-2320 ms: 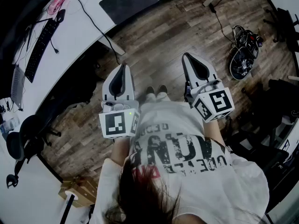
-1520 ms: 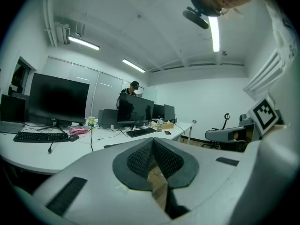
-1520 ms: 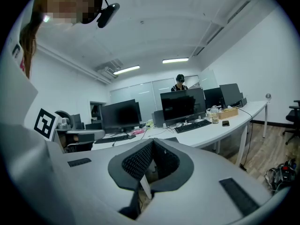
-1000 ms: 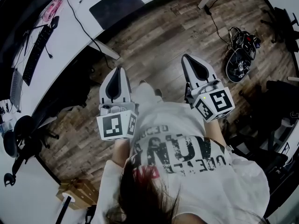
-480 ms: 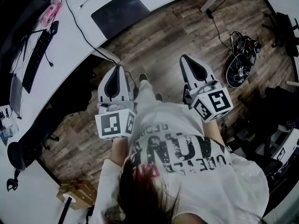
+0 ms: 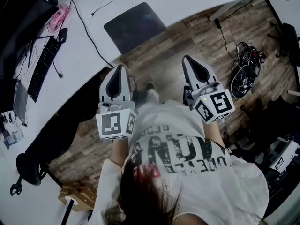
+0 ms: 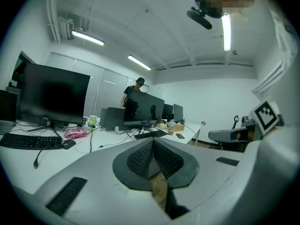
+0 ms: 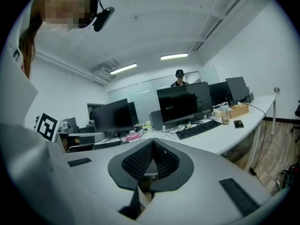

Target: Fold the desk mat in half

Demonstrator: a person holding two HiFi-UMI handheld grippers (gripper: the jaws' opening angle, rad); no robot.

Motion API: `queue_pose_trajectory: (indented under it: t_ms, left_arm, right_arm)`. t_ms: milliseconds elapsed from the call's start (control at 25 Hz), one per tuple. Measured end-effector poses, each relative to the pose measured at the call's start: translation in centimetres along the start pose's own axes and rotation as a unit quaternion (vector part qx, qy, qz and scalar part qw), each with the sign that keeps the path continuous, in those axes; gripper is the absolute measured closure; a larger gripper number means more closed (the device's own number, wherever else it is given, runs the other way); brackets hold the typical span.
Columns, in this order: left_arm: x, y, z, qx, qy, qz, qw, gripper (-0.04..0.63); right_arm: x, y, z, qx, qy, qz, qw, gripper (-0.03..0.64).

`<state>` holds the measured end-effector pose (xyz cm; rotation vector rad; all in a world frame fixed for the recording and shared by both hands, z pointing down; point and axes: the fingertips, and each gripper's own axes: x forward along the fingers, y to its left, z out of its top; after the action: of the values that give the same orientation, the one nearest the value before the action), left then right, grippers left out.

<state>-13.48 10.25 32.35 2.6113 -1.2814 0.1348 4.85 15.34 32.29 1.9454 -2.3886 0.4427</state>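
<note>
The desk mat is a dark grey rectangle lying flat on the white desk, near its front edge. Both grippers hang at chest height over the wooden floor, short of the desk. My left gripper is shut with nothing in it, and the mat is ahead of it and slightly to the right. My right gripper is also shut and empty. In the left gripper view the dark pads meet along a line. The right gripper's pads meet the same way. Neither gripper view shows the mat clearly.
A black keyboard, a mouse, a pink item and cables lie on the desk's left part. An office chair stands at lower left. Tangled cables and gear lie on the floor at right. A person stands behind the monitors.
The desk and mat have come lower and nearer in the head view, as the person steps towards them. Both grippers stay shut and level in front of the chest.
</note>
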Motion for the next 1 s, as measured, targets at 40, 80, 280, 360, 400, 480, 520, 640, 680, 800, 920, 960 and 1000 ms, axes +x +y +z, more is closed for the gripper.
queue_pose_trajectory:
  t_ms: [40,80,280,360,400,480,520,640,680,800,920,960,1000]
  left_arm:
    - [0.3,0.5,0.0,-0.002,0.001,0.001,1.0,0.592]
    - [0.5,1.1,0.0,-0.003,0.002,0.003,1.0,0.592]
    - [1.4,3.2,-0.1,-0.015,0.001,0.014,0.9998,0.592]
    - [1.8,3.4,-0.1,-0.018,0.003,0.013,0.9997,0.592]
    - [1.9,3.5,-0.2,-0.018,0.004,0.012,0.9997,0.592]
    - [2.2,3.5,-0.2,-0.02,0.005,0.012,0.9997,0.592]
    - [2.3,3.6,-0.2,-0.022,0.005,0.014,0.9997,0.592]
    - [2.6,3.9,0.0,-0.026,0.004,0.022,0.9994,0.592]
    - [2.8,4.1,0.0,-0.028,0.004,0.025,0.9993,0.592]
    - [3.5,4.6,0.1,-0.035,0.003,0.036,0.9988,0.592]
    - [4.5,5.0,0.3,-0.044,0.0,0.056,0.9975,0.592]
    - [4.9,5.1,0.3,-0.047,-0.001,0.062,0.9969,0.592]
    - [5.3,5.3,0.4,-0.05,-0.001,0.069,0.9964,0.592]
  right_arm:
    - [0.6,0.1,0.0,0.0,0.002,0.001,1.0,0.618]
    - [1.2,0.2,0.0,-0.001,0.003,0.002,1.0,0.618]
    - [3.5,0.8,0.1,-0.002,0.007,0.011,1.0,0.618]
    - [4.0,0.8,0.1,-0.003,0.01,0.011,1.0,0.618]
    - [4.2,0.7,0.1,-0.003,0.011,0.011,1.0,0.618]
    - [4.5,0.4,0.2,-0.002,0.01,0.01,1.0,0.618]
    - [4.7,0.3,0.3,-0.002,0.01,0.01,1.0,0.618]
    - [5.4,0.2,0.4,-0.003,0.014,0.017,1.0,0.618]
    - [5.7,0.2,0.4,-0.003,0.016,0.02,1.0,0.618]
    - [6.8,-0.3,0.5,-0.003,0.021,0.028,0.999,0.618]
    - [8.2,-1.1,0.8,-0.004,0.028,0.045,0.999,0.618]
    - [8.7,-1.4,0.9,-0.004,0.031,0.05,0.998,0.618]
    - [9.3,-1.7,1.0,-0.004,0.033,0.056,0.998,0.618]
